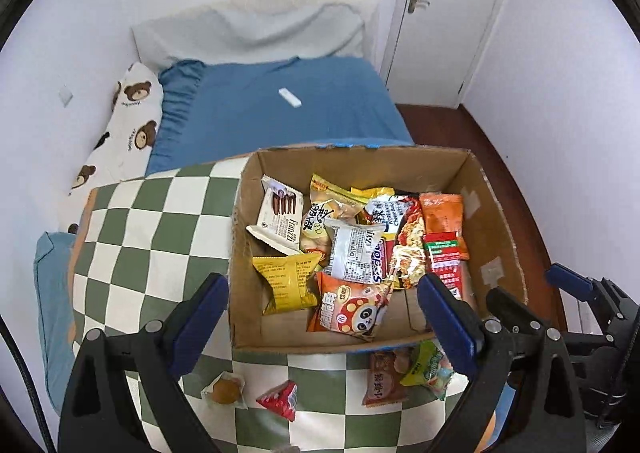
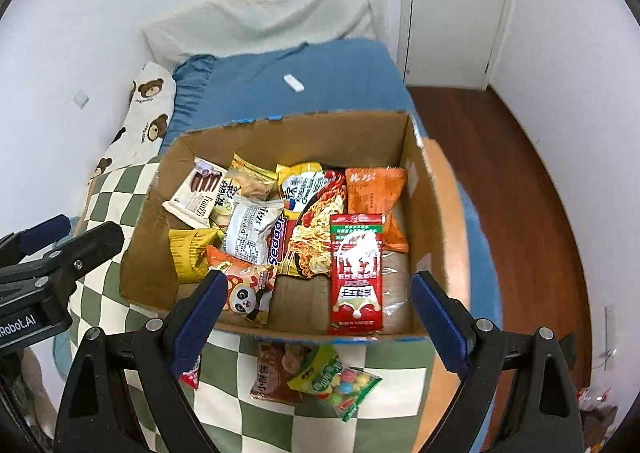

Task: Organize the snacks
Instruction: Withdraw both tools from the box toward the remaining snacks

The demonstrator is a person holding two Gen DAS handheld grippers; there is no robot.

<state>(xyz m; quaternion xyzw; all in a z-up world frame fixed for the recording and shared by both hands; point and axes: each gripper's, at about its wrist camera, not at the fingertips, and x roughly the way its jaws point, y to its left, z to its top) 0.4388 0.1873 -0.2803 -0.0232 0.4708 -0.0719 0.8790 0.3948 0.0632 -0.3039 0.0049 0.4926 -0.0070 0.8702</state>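
I see both sets of jaws spread wide and empty, my left gripper (image 1: 322, 317) and right gripper (image 2: 316, 313) hanging above the cardboard box (image 2: 280, 129) on the checkered cloth (image 1: 160, 221). Most snack packets (image 2: 356, 265) lie piled inside the box. A brown packet (image 2: 276, 373), a green candy bag (image 2: 336, 381), a red packet (image 1: 280, 399) and a small bun (image 1: 225, 391) lie on the cloth just before the box.

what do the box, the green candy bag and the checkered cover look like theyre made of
Box: brown corrugated cardboard, matte, with raw frayed cut edges and tape patches on the inner wall.
Green candy bag: thin glossy plastic film, partly clear, since the coloured candies show through and it glints.
Checkered cover: looks like soft woven fabric, matte; it drapes and puckers, though the exact fibre cannot be told.
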